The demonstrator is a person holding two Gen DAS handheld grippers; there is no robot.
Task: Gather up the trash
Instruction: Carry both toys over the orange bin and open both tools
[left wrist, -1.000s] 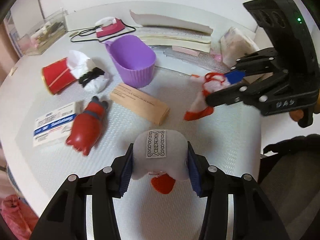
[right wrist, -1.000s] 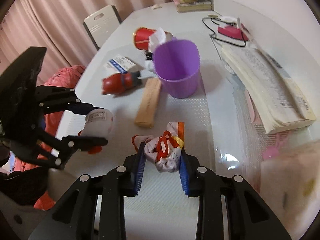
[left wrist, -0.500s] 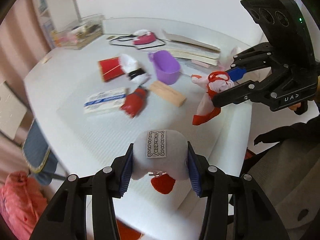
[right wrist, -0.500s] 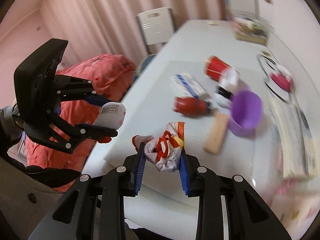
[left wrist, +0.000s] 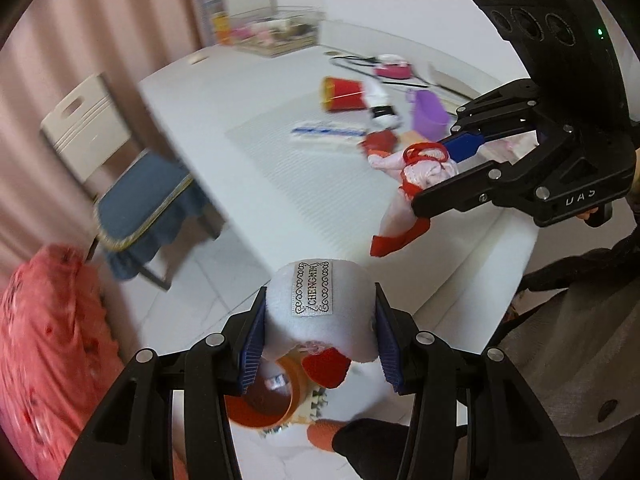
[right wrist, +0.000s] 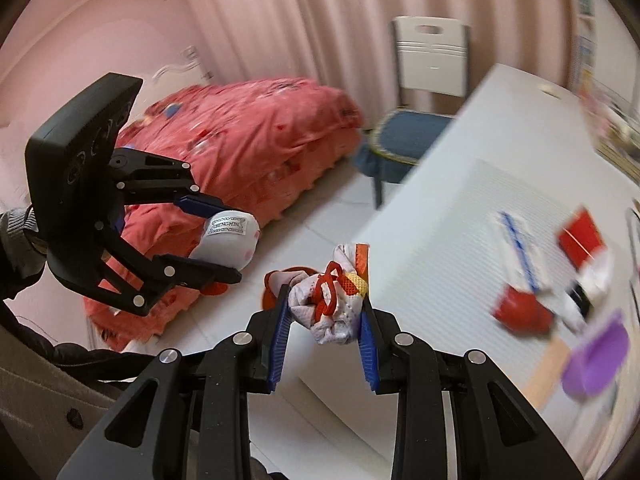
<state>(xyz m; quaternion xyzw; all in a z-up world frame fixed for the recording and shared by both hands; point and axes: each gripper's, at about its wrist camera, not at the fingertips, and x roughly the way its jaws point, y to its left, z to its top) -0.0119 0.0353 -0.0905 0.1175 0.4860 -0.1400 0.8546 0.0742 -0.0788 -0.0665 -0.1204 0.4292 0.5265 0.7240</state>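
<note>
At the bottom centre of the left wrist view, the left gripper (left wrist: 320, 332) pinched a white plush piece (left wrist: 320, 312) with a sewn label between its blue pads (left wrist: 252, 344); a red bit dangled under it. Just below, past the fingers, an orange bin (left wrist: 272, 404) sat on the floor, partly hidden. At the right of that frame the right gripper (left wrist: 440, 172) held a crumpled white cloth with red cord (left wrist: 424, 168) above the near edge of the white table (left wrist: 280, 208).

In the right wrist view the same cloth (right wrist: 332, 308) sat clamped tight between the pads at lower centre, off the table's corner. The left gripper (right wrist: 216, 236) showed at left with the plush (right wrist: 228, 240).

Farther up the table, blurred, lay a red bottle (left wrist: 380, 142), a white and blue box (left wrist: 328, 134), a purple cup (left wrist: 428, 114) and a red carton (left wrist: 344, 94). Beyond the table stood a chair with a blue cushion (left wrist: 140, 196), and a pink-red quilt (right wrist: 248, 140) lay against the curtain.
</note>
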